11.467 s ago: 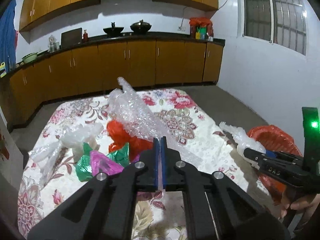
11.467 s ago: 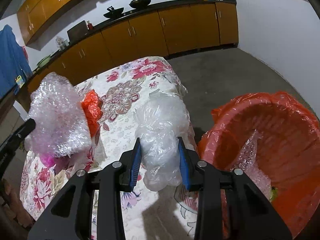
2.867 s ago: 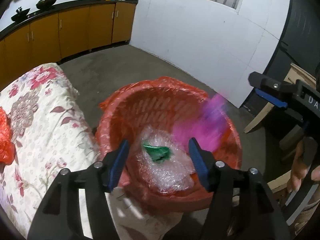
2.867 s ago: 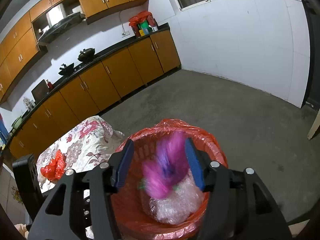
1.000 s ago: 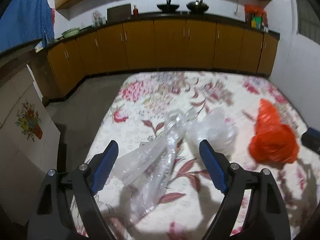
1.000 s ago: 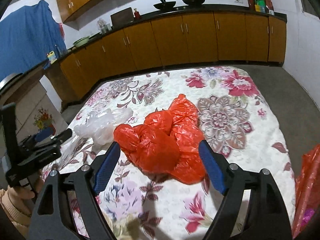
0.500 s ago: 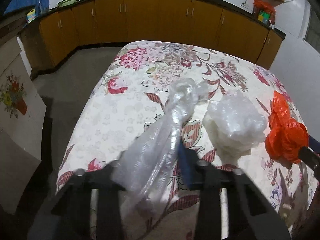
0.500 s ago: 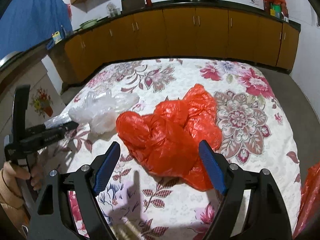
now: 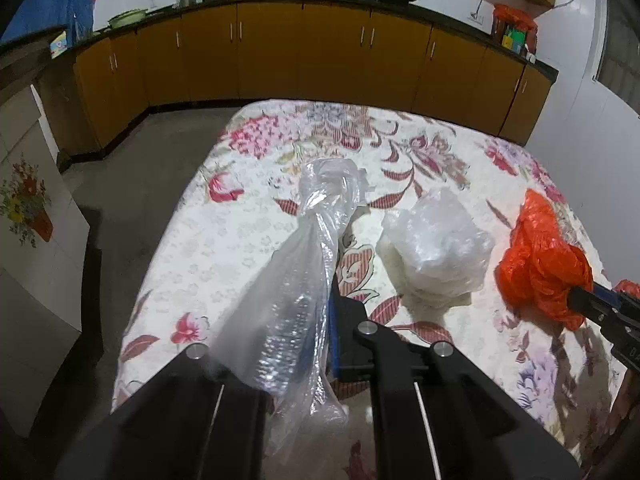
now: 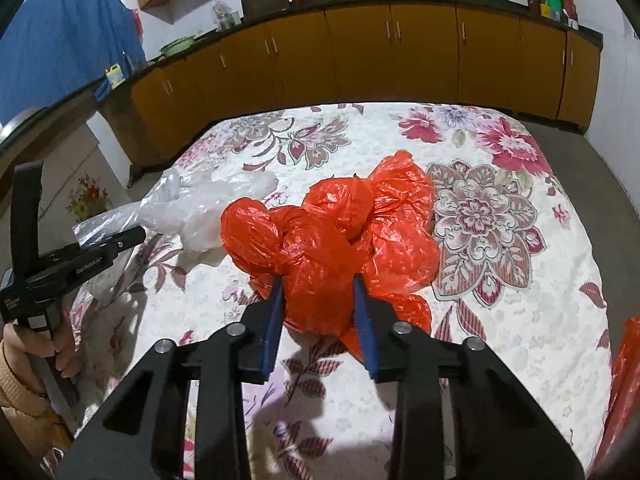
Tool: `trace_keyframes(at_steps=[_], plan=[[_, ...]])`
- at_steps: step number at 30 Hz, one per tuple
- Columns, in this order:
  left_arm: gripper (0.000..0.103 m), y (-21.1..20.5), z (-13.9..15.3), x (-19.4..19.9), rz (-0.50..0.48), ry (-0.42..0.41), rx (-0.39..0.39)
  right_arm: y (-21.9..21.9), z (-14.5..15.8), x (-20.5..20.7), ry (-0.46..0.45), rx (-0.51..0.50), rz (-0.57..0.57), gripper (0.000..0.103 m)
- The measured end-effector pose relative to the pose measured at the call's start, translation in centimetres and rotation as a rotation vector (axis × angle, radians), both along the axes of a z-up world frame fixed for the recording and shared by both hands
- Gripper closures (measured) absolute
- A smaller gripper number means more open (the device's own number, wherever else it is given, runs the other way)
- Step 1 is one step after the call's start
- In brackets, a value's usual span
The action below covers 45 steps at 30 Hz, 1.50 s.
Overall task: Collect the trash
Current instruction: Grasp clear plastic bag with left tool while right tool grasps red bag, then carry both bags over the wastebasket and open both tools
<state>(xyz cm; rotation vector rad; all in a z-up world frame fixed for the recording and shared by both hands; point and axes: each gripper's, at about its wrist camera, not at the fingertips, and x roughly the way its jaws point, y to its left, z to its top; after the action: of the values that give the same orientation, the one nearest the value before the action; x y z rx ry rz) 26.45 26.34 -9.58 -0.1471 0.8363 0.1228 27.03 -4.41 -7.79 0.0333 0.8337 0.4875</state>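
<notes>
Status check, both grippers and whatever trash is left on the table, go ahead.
Left gripper shut on clear plastic wrap. Right gripper closing around red bag, jaws part open. Crumpled clear bag loose on flowered tablecloth. Nothing blocking.

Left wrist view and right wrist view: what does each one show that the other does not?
Only the left wrist view shows the left hand-held gripper shut on the long clear plastic wrap up close. Only the right wrist view shows the person's left hand and the blue cloth. Both show the red plastic bag, the crumpled clear bag and the floral tablecloth.
</notes>
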Motion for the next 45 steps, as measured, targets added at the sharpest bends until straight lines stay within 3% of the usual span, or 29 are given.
trace_keyframes(at_steps=[8,14,27,45], plan=[[0.094,-0.8,3.0,-2.5,-0.003,-0.061,0.001,-2.6,2.7,-3.1,-0.056,0.053,-0.022,0.071],[0.094,-2.8,5.5,-4.3,-0.047,-0.111,-0.021,-7.0,5.0,-5.2,-0.091,0.066,-0.127,0.071],[0.094,-13.1,9.5,-7.5,-0.278,-0.179,-0.061,-17.3,8.2,-10.5,-0.171,0.049,-0.397,0.071],[0.094,-28.5,10.4,-9.7,-0.583,-0.177,-0.115,-28.1,9.3,-16.2,-0.218,0.044,-0.689,0.071]])
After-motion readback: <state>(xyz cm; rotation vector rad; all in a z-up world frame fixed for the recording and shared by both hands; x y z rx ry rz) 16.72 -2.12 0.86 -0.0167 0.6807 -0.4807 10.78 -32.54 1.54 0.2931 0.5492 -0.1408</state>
